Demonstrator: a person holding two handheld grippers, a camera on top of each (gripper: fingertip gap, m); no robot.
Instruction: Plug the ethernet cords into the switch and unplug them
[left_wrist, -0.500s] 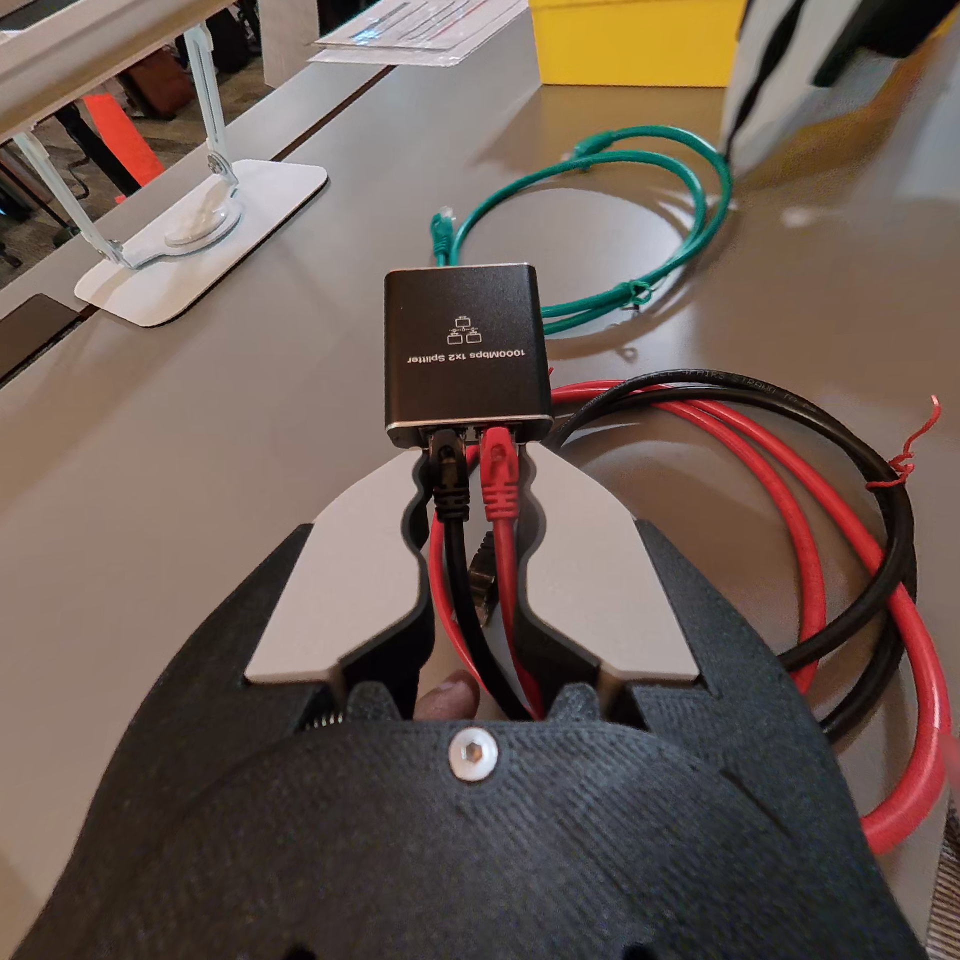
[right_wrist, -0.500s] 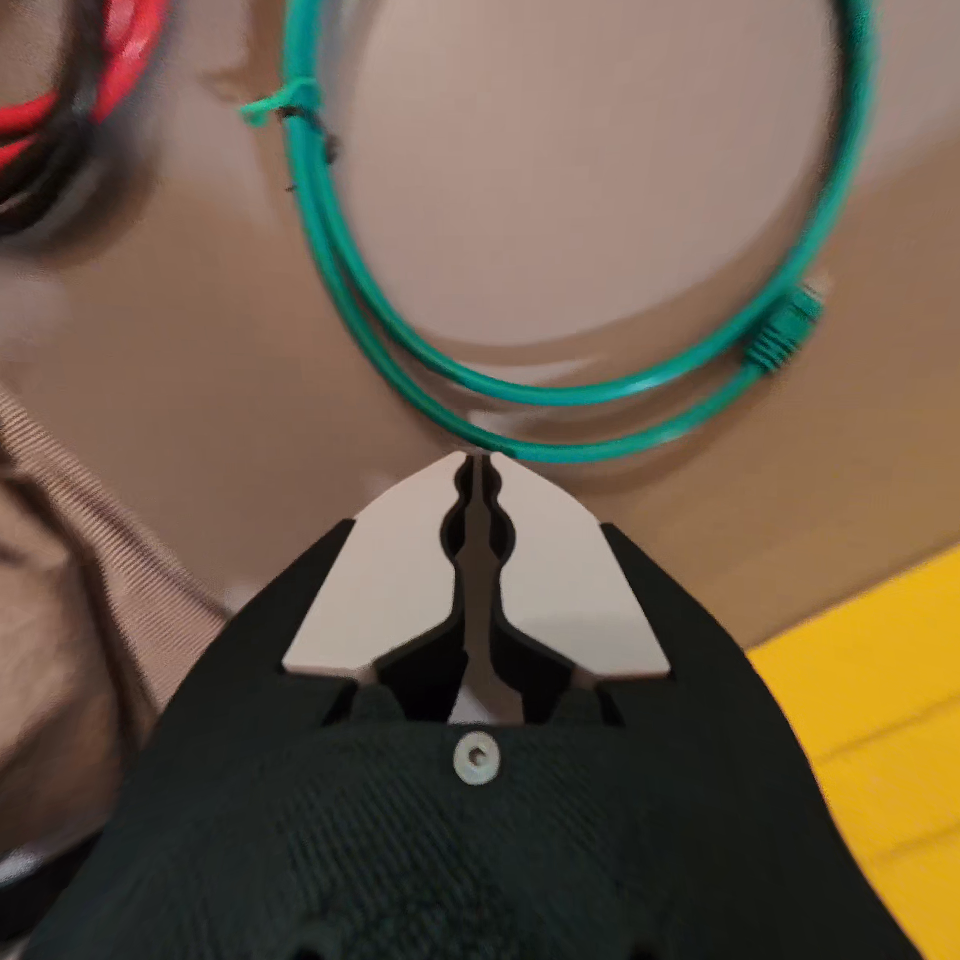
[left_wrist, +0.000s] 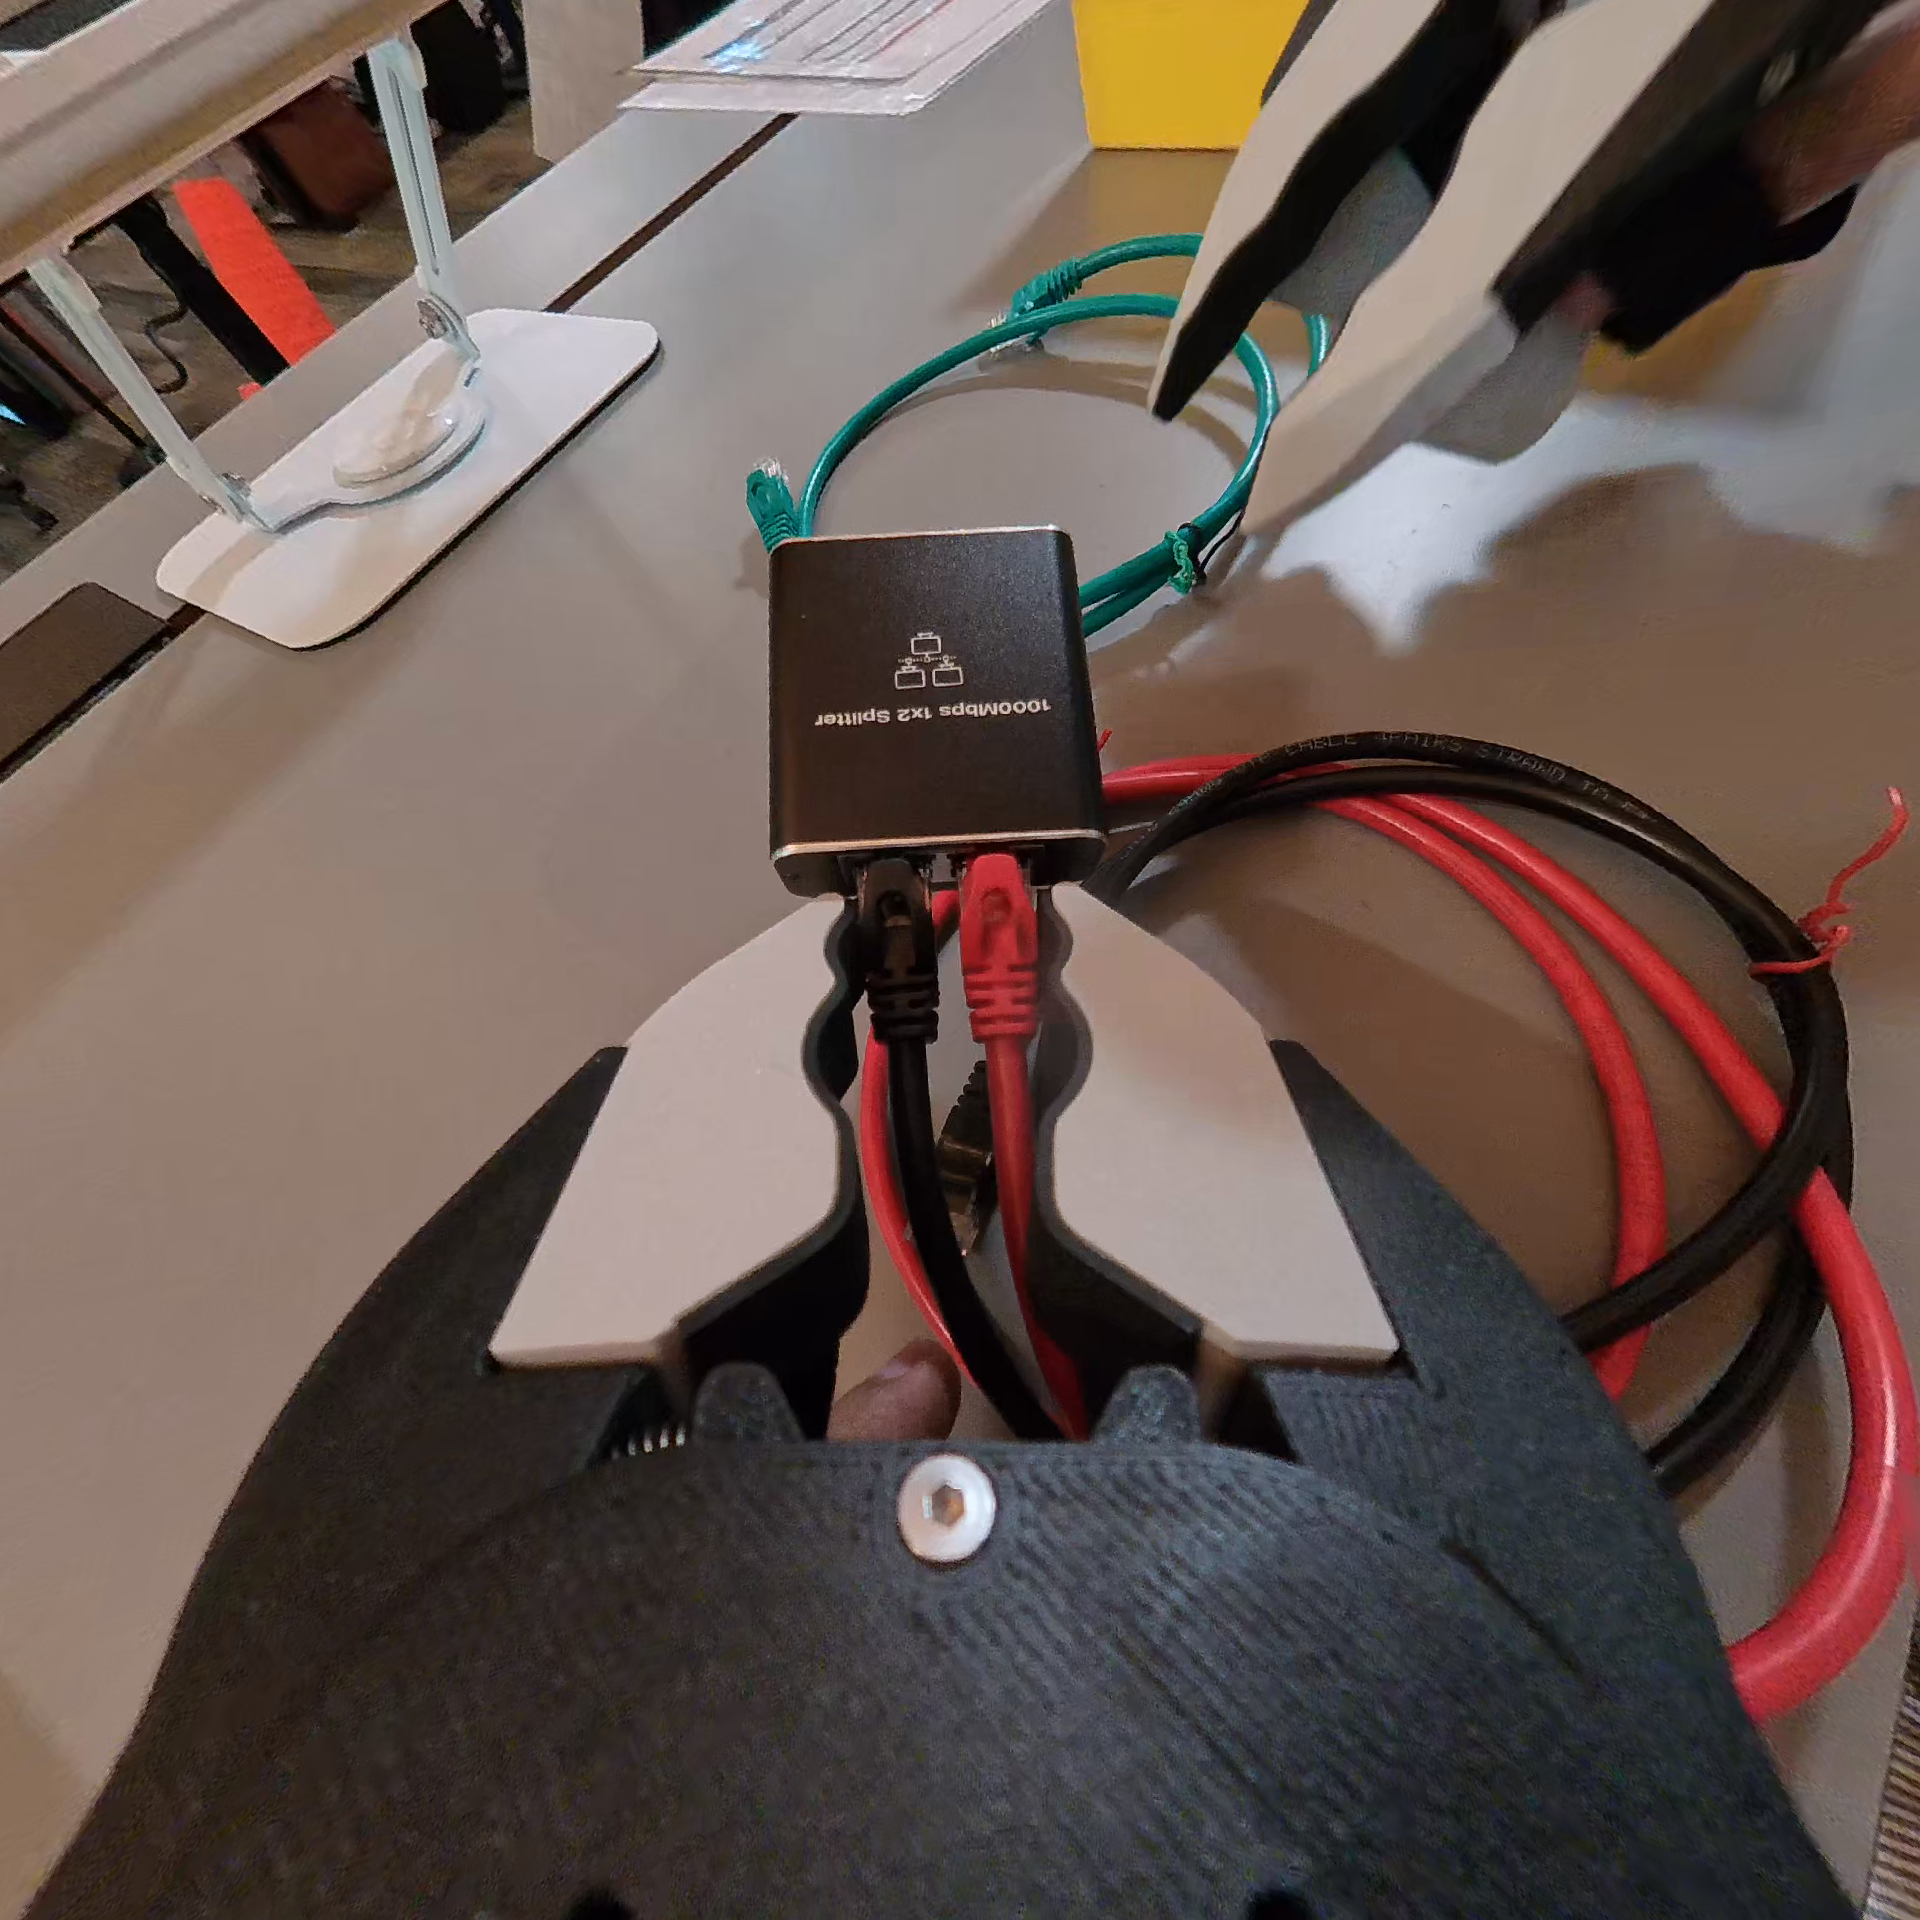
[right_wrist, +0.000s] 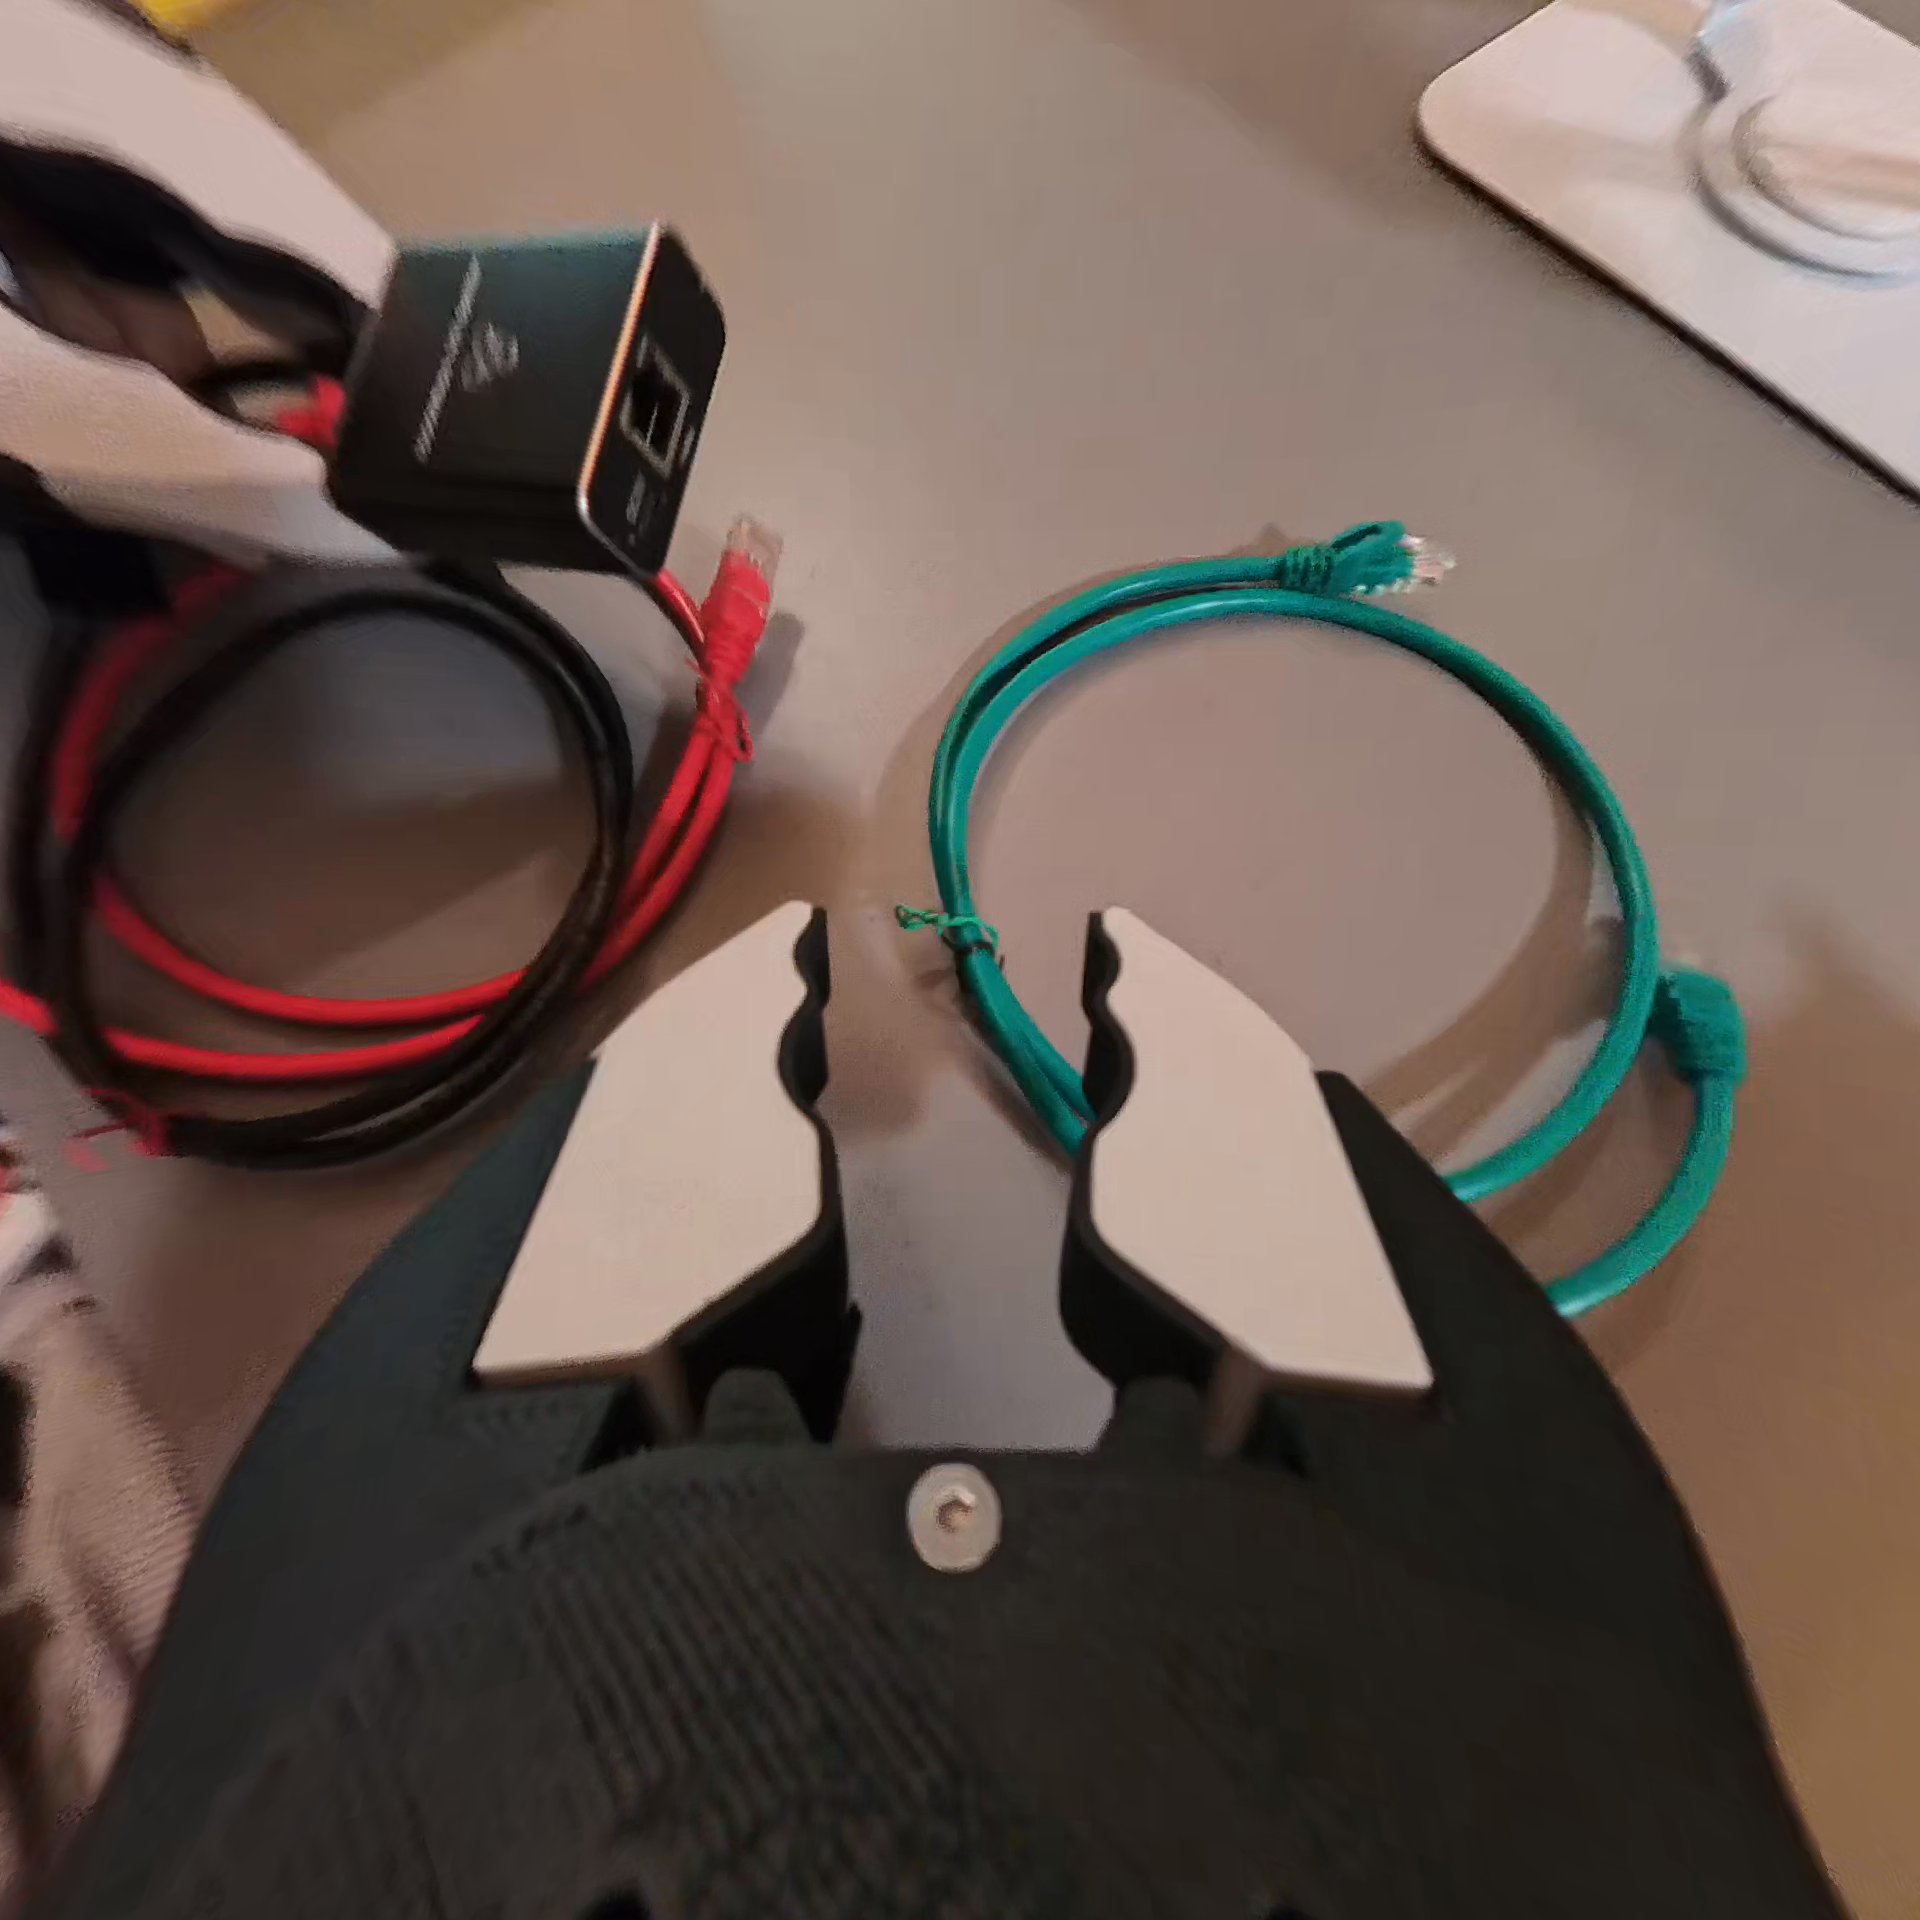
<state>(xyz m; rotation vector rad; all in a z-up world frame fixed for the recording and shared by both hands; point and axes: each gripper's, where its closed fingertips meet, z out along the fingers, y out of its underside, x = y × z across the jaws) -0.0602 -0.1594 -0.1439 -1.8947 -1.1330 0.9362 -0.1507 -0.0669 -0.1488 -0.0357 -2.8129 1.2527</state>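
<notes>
The black switch (left_wrist: 930, 707) lies on the grey table (left_wrist: 416, 935). A black plug (left_wrist: 899, 956) and a red plug (left_wrist: 1000, 961) sit in its near ports. My left gripper (left_wrist: 945, 925) is closed around both plugs, one finger on each side. The black cord (left_wrist: 1808, 1039) and red cord (left_wrist: 1621, 1039) coil to the right. The switch's far face (right_wrist: 655, 410) shows an empty port. The green cord (right_wrist: 1621, 831) lies coiled and unplugged. My right gripper (right_wrist: 956, 920) is open and empty, low over the coil's tied part, and it also shows in the left wrist view (left_wrist: 1210, 462).
A white stand base (left_wrist: 416, 468) sits at the far left of the table and also shows in the right wrist view (right_wrist: 1662, 156). A yellow box (left_wrist: 1174, 73) and papers (left_wrist: 831, 42) lie at the back. The red cord's free plug (right_wrist: 743, 592) lies by the switch.
My right gripper has opened and swung round over the green coil toward the switch, and it now shows in the left wrist view. The left gripper and switch have not moved.
</notes>
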